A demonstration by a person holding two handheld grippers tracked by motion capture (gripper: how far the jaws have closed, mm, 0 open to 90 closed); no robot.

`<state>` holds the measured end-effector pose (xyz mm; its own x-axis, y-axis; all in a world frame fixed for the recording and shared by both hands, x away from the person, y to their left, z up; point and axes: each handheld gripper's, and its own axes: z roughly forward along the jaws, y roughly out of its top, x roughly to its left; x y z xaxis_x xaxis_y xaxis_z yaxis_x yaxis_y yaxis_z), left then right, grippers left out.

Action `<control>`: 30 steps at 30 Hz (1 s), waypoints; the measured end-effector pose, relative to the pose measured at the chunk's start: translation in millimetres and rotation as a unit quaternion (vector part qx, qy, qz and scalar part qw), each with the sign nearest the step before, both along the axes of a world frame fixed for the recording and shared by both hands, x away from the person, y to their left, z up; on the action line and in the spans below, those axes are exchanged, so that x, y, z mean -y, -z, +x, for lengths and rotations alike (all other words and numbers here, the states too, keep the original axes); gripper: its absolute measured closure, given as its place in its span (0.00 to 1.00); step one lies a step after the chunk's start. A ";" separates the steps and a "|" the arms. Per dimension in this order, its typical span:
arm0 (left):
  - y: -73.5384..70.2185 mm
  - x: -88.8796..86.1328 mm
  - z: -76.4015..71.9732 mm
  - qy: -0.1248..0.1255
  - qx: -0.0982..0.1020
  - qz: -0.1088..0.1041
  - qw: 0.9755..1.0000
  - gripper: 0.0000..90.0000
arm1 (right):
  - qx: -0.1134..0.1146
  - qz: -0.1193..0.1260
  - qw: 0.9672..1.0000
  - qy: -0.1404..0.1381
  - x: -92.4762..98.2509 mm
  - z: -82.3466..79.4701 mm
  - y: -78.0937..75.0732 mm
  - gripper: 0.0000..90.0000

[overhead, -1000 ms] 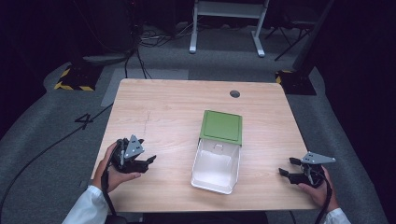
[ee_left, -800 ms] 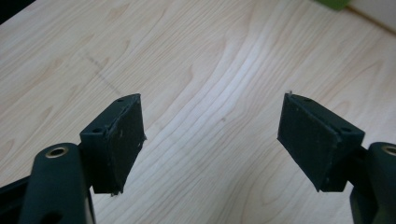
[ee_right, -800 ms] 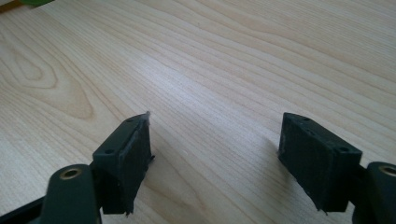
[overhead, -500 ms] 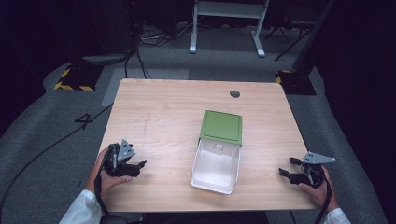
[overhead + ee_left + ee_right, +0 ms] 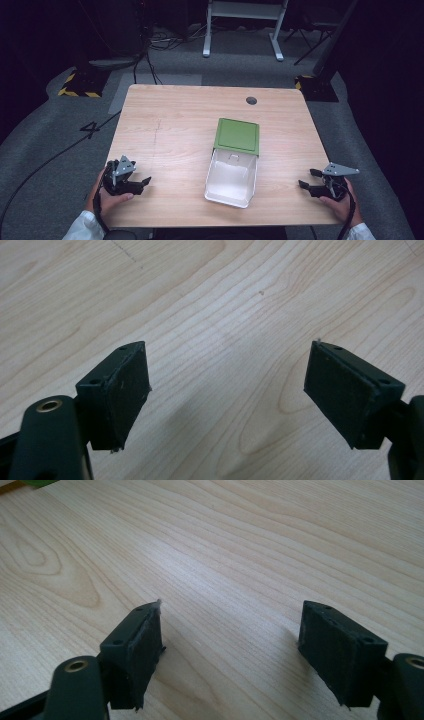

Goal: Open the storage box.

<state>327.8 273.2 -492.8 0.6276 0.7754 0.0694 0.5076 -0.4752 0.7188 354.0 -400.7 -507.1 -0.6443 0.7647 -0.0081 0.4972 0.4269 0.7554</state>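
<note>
We see a pale wood-grain counter with a small round dark hole near its far edge. Beyond it, on the grey carpeted floor, stand a white metal frame and yellow-black striped plates.

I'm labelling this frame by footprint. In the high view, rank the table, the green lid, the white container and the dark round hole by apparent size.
1. table
2. white container, slightly larger than the lid, though it lies nearer the camera
3. green lid
4. dark round hole
</note>
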 end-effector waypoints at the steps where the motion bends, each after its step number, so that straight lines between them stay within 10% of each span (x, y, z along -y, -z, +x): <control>1: 1.0 -1.0 -0.5 0.000 0.000 -0.004 1.000 0.20 | 0.000 0.000 1.000 0.000 0.0 0.0 0.0 0.28; 13: 14.8 -15.1 -3.1 -0.033 -0.037 -0.023 0.999 0.19 | 0.000 0.000 1.000 0.000 0.0 0.0 0.0 0.28; 30: 14.8 -15.5 -0.6 -0.043 -0.036 -0.022 0.998 0.18 | 0.001 -0.002 1.000 0.003 -0.3 -0.5 0.0 0.28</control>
<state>327.2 288.7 -507.6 0.5610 0.8278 -0.0090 0.5958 -0.3962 0.6986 353.4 -400.4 -507.1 -0.6398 0.7685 -0.0128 0.4974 0.4267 0.7553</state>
